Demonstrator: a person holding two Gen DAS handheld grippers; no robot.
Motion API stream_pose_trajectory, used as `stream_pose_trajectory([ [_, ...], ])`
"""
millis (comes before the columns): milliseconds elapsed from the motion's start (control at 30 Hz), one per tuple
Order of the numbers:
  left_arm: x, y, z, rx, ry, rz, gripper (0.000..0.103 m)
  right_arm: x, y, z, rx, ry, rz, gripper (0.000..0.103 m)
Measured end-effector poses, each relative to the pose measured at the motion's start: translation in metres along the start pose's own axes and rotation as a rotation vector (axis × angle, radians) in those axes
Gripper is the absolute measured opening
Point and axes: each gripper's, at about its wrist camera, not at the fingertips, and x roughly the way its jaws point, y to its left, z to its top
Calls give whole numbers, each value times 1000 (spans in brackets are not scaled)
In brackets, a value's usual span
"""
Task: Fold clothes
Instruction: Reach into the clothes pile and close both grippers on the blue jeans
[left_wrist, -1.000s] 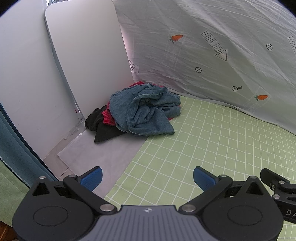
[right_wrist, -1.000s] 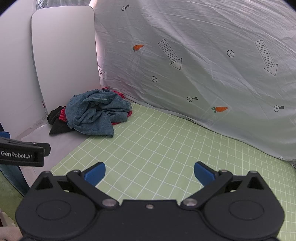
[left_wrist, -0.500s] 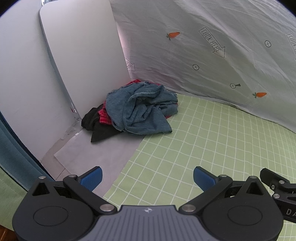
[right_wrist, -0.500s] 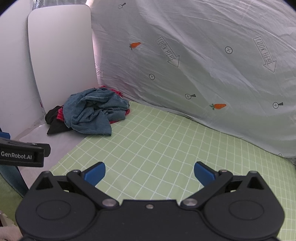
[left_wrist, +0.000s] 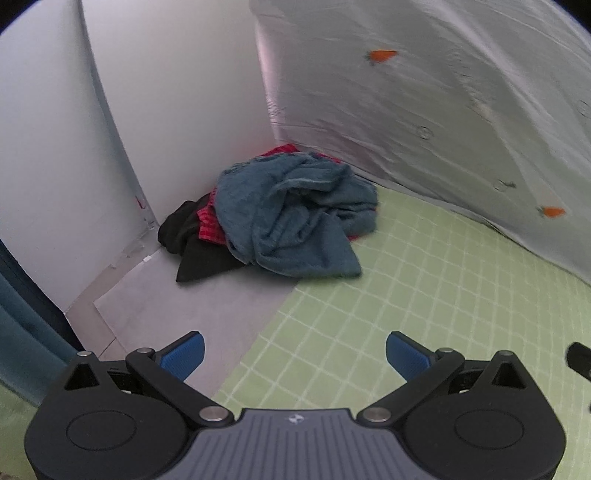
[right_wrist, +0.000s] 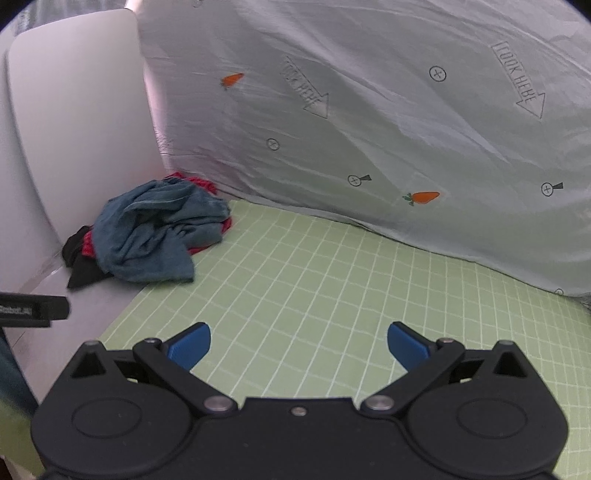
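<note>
L gripper (left_wrist: 294, 352): jaws spread wide, nothing between pads. R gripper (right_wrist: 298, 344): same, released, empty. Clothes pile (left_wrist: 284, 218) lay well ahead of L jaws, slightly left of centre; blue garment (right_wrist: 153, 230) on top, red (left_wrist: 208, 229) and black (left_wrist: 201, 258) pieces under it. From R jaws pile sat far ahead-left. Green grid mat (right_wrist: 332, 280) below R jaws; grey sheet (left_wrist: 192, 302) under L left pad.

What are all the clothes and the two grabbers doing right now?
Blue garment: crumpled, top of the pile.
Red garment: bunched underneath.
Black garment: crumpled at the bottom.
Left gripper: open, empty.
Right gripper: open, empty.
Green grid mat: spread flat.
</note>
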Motion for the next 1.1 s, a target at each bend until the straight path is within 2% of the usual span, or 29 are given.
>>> stream_pose_trajectory([
  [200, 62, 24, 40, -127, 62, 57, 103, 62, 2, 42, -56, -1, 13, 103],
  [400, 140, 33, 75, -188, 141, 139, 102, 162, 28, 87, -182, 25, 39, 103],
  [533, 196, 32, 92, -221, 193, 189, 101, 236, 57, 108, -224, 55, 112, 102],
  [667, 237, 33, 102, -243, 230, 193, 92, 302, 90, 126, -217, 89, 213, 96],
  [767, 258, 31, 107, -245, 233, 181, 83, 334, 116, 134, -237, 70, 283, 91],
  [867, 272, 24, 110, -223, 238, 171, 79, 350, 139, 139, -250, 41, 375, 88],
  [933, 278, 19, 111, -197, 237, 162, 71, 361, 151, 140, -260, 44, 405, 83],
  [1000, 281, 15, 112, -186, 231, 144, 50, 375, 160, 139, -261, 68, 426, 75],
  [1033, 281, 14, 113, -191, 228, 137, 44, 379, 160, 141, -251, 76, 445, 66],
  [1067, 279, 13, 114, -202, 219, 136, 32, 383, 160, 142, -240, 85, 463, 59],
  [1100, 276, 13, 115, -209, 209, 136, 28, 381, 158, 144, -234, 79, 470, 52],
])
